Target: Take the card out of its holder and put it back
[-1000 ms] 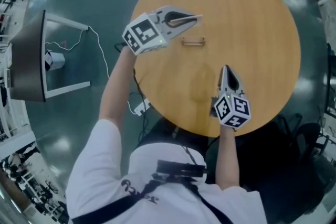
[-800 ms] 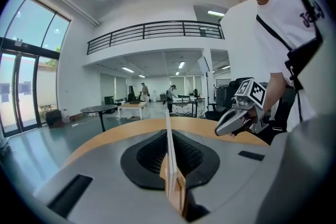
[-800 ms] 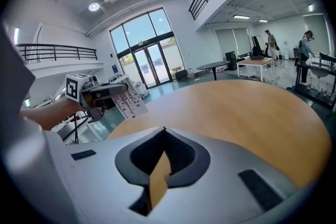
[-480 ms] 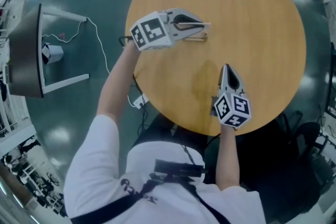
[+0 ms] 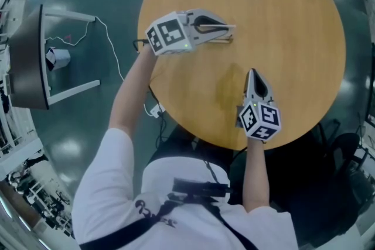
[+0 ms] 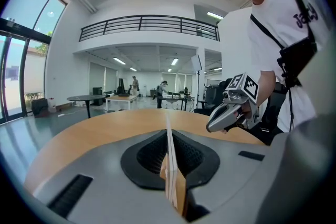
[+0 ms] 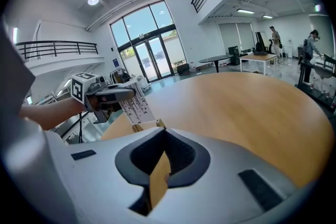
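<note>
On the round wooden table (image 5: pixel 281 20) my left gripper (image 5: pixel 230 27) is shut on a white printed card (image 7: pixel 137 108). The card hangs upright just above the small wooden holder (image 7: pixel 147 124); whether its lower edge touches the slot I cannot tell. In the head view the holder (image 5: pixel 226 40) peeks out under the left fingers. The left gripper view shows the card (image 6: pixel 168 131) edge-on between the pads. My right gripper (image 5: pixel 252 76) rests near the table's front edge, shut and empty, pointing towards the holder. It also shows in the left gripper view, right gripper (image 6: pixel 212 126).
A dark monitor on a white stand (image 5: pixel 29 61) is on the floor to the left, with a white cable (image 5: pixel 112 50) running to a plug block (image 5: pixel 157 109) by the table edge. Other tables and people stand far off in the hall.
The left gripper has carried the card to the right, from beside the holder to right over it. The right gripper has stayed where it was.
</note>
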